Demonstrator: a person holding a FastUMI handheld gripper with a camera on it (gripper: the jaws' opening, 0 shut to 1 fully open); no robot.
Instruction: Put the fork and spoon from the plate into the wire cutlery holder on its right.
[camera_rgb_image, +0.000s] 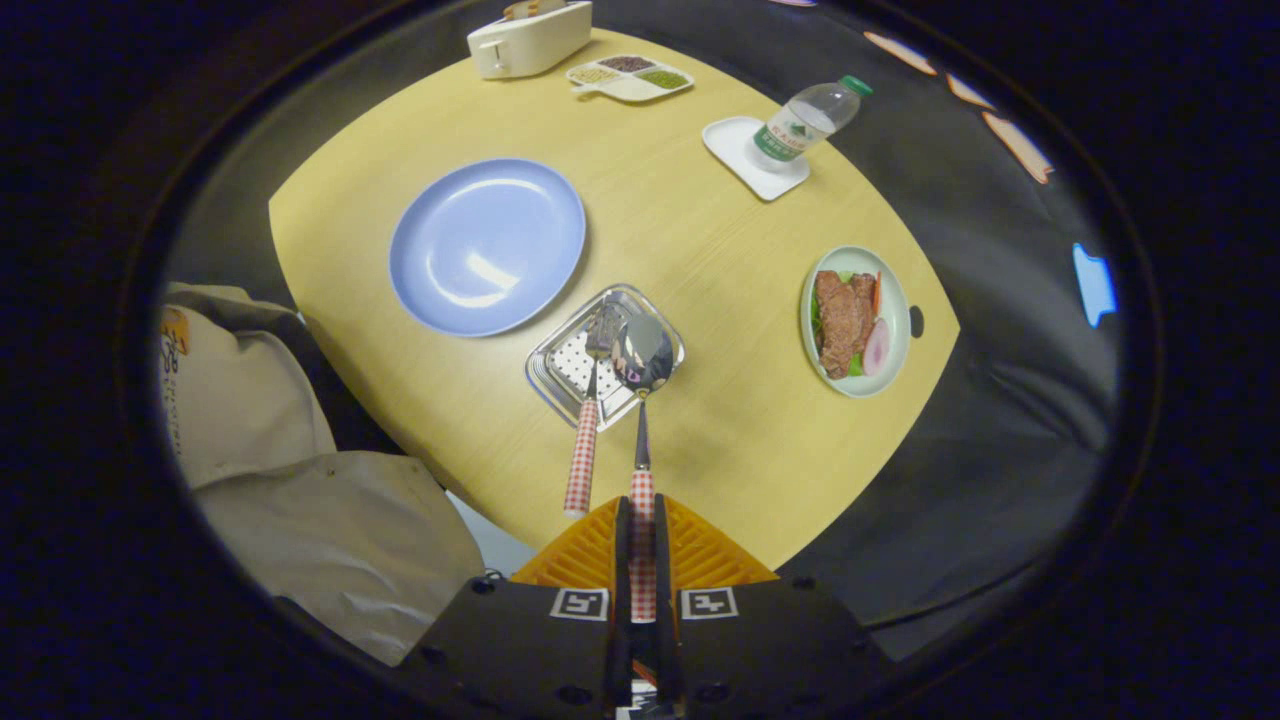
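The gripper (642, 540) is clamped on the red-and-white checked handle of the spoon (642, 400), both orange fingers (585, 555) pressing against it from either side. The spoon runs straight ahead from the fingers, and its shiny bowl hangs over the metal cutlery holder (560, 370), a square basket with a perforated floor standing near the middle of the yellow table (700, 230). The fork (585, 440) stands just beside the spoon, its tines down inside the holder and its checked handle leaning out toward the fingers, ending just ahead of them. The blue plate (487, 245) lies just beyond the holder on the fork's side, with nothing on it. Well apart on the spoon's side, near the table's edge, a pale green dish (897, 300) holds slices of meat with greens and a pink slice. Toward the far edge, a clear water bottle (808, 122) with a green cap rests on a white tray (730, 145), and a divided white tray (630, 78) holds brown, green and pale fillings next to a white toaster (530, 40). A person's light sleeve (300, 480) lies beside the near edge.
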